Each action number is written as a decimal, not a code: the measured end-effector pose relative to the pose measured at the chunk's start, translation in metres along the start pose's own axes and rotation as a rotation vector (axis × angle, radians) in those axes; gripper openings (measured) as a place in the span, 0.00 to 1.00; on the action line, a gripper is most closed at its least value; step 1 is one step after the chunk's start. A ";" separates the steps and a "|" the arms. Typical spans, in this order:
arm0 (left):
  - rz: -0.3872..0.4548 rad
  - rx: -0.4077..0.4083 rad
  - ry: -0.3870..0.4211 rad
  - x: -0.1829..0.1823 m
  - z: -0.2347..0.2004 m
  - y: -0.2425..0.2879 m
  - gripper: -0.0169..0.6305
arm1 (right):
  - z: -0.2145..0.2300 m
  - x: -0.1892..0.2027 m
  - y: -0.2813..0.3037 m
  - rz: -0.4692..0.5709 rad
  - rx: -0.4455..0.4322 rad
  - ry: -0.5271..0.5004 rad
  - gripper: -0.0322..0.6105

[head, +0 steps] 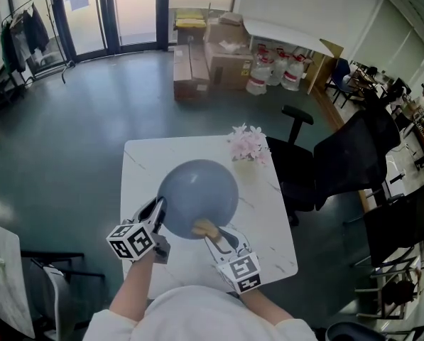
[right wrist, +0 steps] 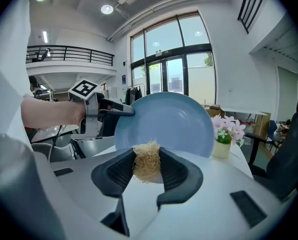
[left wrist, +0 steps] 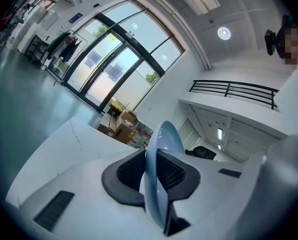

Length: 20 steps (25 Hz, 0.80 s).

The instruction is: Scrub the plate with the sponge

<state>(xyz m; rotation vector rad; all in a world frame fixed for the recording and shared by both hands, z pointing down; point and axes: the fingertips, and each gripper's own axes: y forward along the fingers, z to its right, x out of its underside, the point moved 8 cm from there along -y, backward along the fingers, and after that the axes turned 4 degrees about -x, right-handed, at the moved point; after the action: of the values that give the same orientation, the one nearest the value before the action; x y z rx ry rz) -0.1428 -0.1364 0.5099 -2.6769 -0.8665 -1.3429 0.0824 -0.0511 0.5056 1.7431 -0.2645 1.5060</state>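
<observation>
Blue and tilted up off the white worktop (head: 268, 212), the plate (head: 197, 197) was clamped by its rim, at about eight o'clock, in the jaws of the left gripper (head: 158, 210). The right gripper (head: 213, 237) had its jaws clenched on a tan, fibrous sponge (head: 204, 227), which sat at the plate's six o'clock edge, before its broad face. Whether the two already touched could not be told. A pot of pink flowers (head: 248, 145) stood at one o'clock of the plate. Scrubbing seemed about to begin. The next move called for pressing the sponge onto the face and rubbing across it while the left grip steadied the plate.
</observation>
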 end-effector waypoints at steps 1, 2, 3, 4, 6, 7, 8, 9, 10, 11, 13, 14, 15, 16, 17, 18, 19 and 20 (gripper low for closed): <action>-0.005 0.001 -0.003 0.002 0.000 0.002 0.11 | -0.003 0.000 0.002 0.000 -0.012 0.000 0.28; -0.011 0.003 -0.007 0.005 -0.001 0.004 0.11 | -0.006 0.001 0.004 0.004 -0.020 0.000 0.28; -0.019 0.004 -0.010 0.007 -0.001 0.006 0.11 | -0.008 0.002 0.006 0.009 -0.026 0.001 0.28; -0.027 0.005 -0.014 0.009 -0.001 0.007 0.11 | -0.010 0.003 0.007 0.012 -0.030 0.004 0.28; -0.041 0.007 -0.021 0.014 -0.001 0.009 0.11 | -0.012 0.003 0.006 0.008 -0.036 0.012 0.28; -0.047 0.007 -0.026 0.016 -0.002 0.010 0.11 | -0.012 0.002 0.005 0.007 -0.036 0.018 0.28; -0.052 0.007 -0.034 0.018 -0.002 0.010 0.11 | -0.011 0.002 0.004 0.009 -0.032 0.025 0.28; -0.057 0.007 -0.045 0.020 -0.003 0.011 0.11 | -0.009 0.002 0.003 0.014 -0.026 0.032 0.28; -0.061 0.007 -0.060 0.022 -0.003 0.012 0.11 | -0.007 0.001 0.001 0.020 -0.019 0.041 0.28; -0.065 0.007 -0.076 0.024 -0.004 0.013 0.11 | -0.006 0.000 -0.001 0.026 -0.014 0.050 0.28; -0.075 0.003 -0.102 0.029 -0.007 0.014 0.11 | -0.003 0.000 -0.004 0.036 -0.007 0.063 0.28; -0.081 -0.001 -0.108 0.032 -0.009 0.015 0.11 | -0.003 0.000 -0.005 0.040 -0.003 0.068 0.28; -0.088 -0.008 -0.110 0.034 -0.011 0.017 0.11 | -0.002 0.000 -0.006 0.044 0.000 0.072 0.28; -0.097 -0.016 -0.108 0.037 -0.013 0.018 0.11 | -0.001 0.000 -0.007 0.047 0.005 0.076 0.28; -0.106 -0.027 -0.105 0.040 -0.016 0.020 0.11 | 0.001 0.000 -0.008 0.050 0.009 0.082 0.28; -0.116 -0.037 -0.104 0.042 -0.018 0.022 0.11 | 0.002 0.001 -0.009 0.053 0.013 0.087 0.28; -0.125 -0.046 -0.106 0.045 -0.021 0.023 0.11 | 0.003 0.001 -0.010 0.056 0.016 0.091 0.28; -0.133 -0.055 -0.112 0.048 -0.023 0.025 0.11 | 0.004 0.001 -0.011 0.058 0.019 0.094 0.28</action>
<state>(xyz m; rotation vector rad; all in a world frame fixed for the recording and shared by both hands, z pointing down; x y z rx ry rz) -0.1245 -0.1411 0.5658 -2.8055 -1.0514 -1.2678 0.0927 -0.0462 0.5016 1.6874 -0.2550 1.6321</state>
